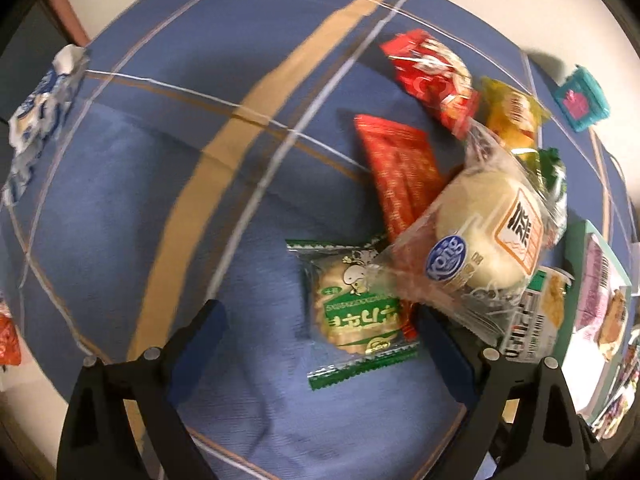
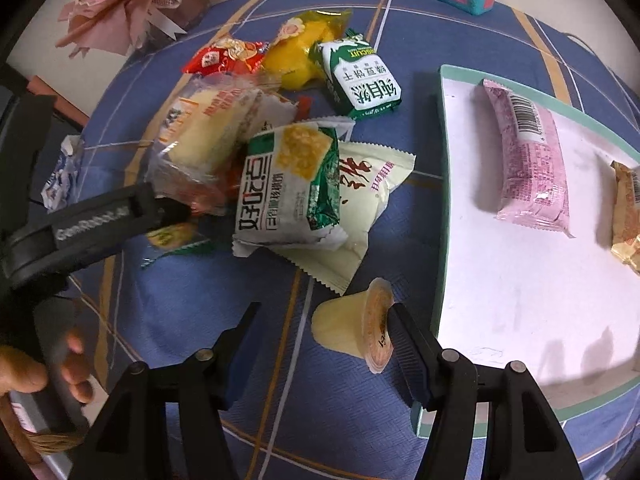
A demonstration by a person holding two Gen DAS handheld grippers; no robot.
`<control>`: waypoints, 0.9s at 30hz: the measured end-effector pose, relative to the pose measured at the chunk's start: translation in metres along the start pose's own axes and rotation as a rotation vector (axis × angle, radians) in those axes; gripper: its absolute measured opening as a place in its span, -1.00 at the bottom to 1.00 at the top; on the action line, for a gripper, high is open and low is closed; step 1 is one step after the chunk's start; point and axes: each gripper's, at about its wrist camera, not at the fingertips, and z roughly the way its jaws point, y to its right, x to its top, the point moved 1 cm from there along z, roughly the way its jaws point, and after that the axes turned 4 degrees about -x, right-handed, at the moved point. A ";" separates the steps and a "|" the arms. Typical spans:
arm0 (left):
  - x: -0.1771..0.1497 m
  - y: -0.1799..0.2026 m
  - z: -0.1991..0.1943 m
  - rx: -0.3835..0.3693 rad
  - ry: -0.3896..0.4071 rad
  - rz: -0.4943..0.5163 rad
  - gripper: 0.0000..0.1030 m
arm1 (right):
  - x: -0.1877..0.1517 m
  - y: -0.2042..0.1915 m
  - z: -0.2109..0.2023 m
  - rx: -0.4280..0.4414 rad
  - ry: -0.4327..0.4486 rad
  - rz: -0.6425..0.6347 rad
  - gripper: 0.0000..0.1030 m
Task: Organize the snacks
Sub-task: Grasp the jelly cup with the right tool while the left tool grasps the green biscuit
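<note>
A blue cloth with tan and white stripes (image 1: 248,92) covers the counter, and the snack pile sits on it beside a white tray with a teal rim (image 2: 444,184). Nearest in the right wrist view, the right gripper (image 2: 320,320) points down with its jaws apart; a small pale-yellow jelly cup with a foil lid (image 2: 352,330) lies on its side just short of the tray's near corner, its lid against the right-hand finger, the other finger clear of it, so it is not clamped. On the far side of the cup from the gripper lies a cream sachet with red writing (image 2: 368,196), under a green-and-white cracker pack (image 2: 292,184). On the tray lie a pink wrapped bar (image 2: 528,160) and, at the edge, a gold packet (image 2: 628,212). On the side away from the tray, the left gripper (image 1: 320,320) hangs with jaws wide open over a green-edged clear packet holding a round rice cracker (image 1: 356,312), not touching it. Beyond that lie a clear-wrapped pale bun (image 1: 480,236), a long red foil packet (image 1: 400,172), then a red crinkled bag (image 1: 432,76) and a yellow packet (image 1: 512,116).
</note>
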 end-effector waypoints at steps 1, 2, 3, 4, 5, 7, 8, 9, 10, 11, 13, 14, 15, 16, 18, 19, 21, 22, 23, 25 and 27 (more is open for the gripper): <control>0.000 -0.002 -0.002 0.010 0.003 0.000 0.87 | 0.000 -0.002 0.001 -0.005 0.000 -0.006 0.27; 0.001 -0.004 -0.004 0.020 0.007 0.001 0.87 | 0.000 -0.004 0.001 -0.008 0.001 -0.010 0.27; 0.002 -0.006 -0.006 0.027 0.011 0.008 0.87 | 0.000 -0.004 0.002 -0.007 0.002 -0.012 0.27; 0.001 -0.008 -0.008 0.035 0.013 0.020 0.87 | 0.001 -0.006 0.002 -0.007 0.002 -0.013 0.27; 0.001 -0.007 -0.009 0.048 0.012 0.042 0.87 | 0.001 -0.006 0.003 -0.008 0.001 -0.013 0.27; -0.002 0.004 -0.008 0.072 0.004 0.096 0.87 | 0.001 -0.004 0.004 -0.006 -0.001 -0.013 0.27; -0.003 0.006 -0.006 0.072 -0.001 0.111 0.87 | 0.002 -0.002 0.004 -0.006 -0.002 -0.014 0.27; -0.002 0.008 -0.003 0.059 -0.008 0.115 0.87 | 0.003 -0.002 0.003 -0.007 -0.002 -0.015 0.27; -0.001 0.010 -0.001 0.035 -0.012 0.111 0.87 | 0.003 -0.003 0.004 -0.009 -0.003 -0.017 0.27; 0.000 0.012 0.002 0.019 -0.010 0.106 0.87 | 0.003 -0.005 0.003 -0.010 -0.003 -0.020 0.27; 0.000 0.017 0.007 0.012 -0.007 0.117 0.87 | 0.003 -0.005 0.004 -0.009 -0.003 -0.024 0.27; 0.001 0.019 0.010 0.010 -0.006 0.123 0.87 | 0.001 -0.005 0.003 -0.009 -0.003 -0.025 0.27; 0.003 0.022 0.013 0.006 -0.001 0.124 0.87 | 0.001 -0.005 0.003 -0.009 -0.002 -0.025 0.27; 0.004 0.024 0.015 0.011 0.002 0.121 0.87 | 0.001 -0.005 0.003 -0.011 -0.002 -0.026 0.27; 0.002 0.024 0.021 0.023 -0.001 0.111 0.86 | 0.000 -0.006 0.004 -0.018 -0.002 -0.038 0.27; 0.002 0.022 0.022 0.014 -0.006 0.103 0.86 | -0.001 -0.007 0.004 -0.022 -0.003 -0.042 0.27; 0.002 0.018 0.024 0.018 -0.004 0.089 0.86 | -0.003 -0.008 0.006 -0.032 -0.009 -0.045 0.27; 0.002 0.015 0.024 0.034 -0.002 0.088 0.86 | -0.003 -0.009 0.009 -0.037 -0.013 -0.047 0.27; 0.002 0.012 0.024 0.048 -0.002 0.083 0.86 | -0.003 -0.008 0.013 -0.044 -0.018 -0.052 0.27; 0.006 0.005 0.023 0.044 -0.002 0.063 0.86 | -0.006 -0.011 0.018 -0.056 -0.016 -0.066 0.27; 0.005 -0.003 0.023 0.039 -0.003 0.048 0.86 | -0.008 -0.014 0.019 -0.075 -0.014 -0.087 0.27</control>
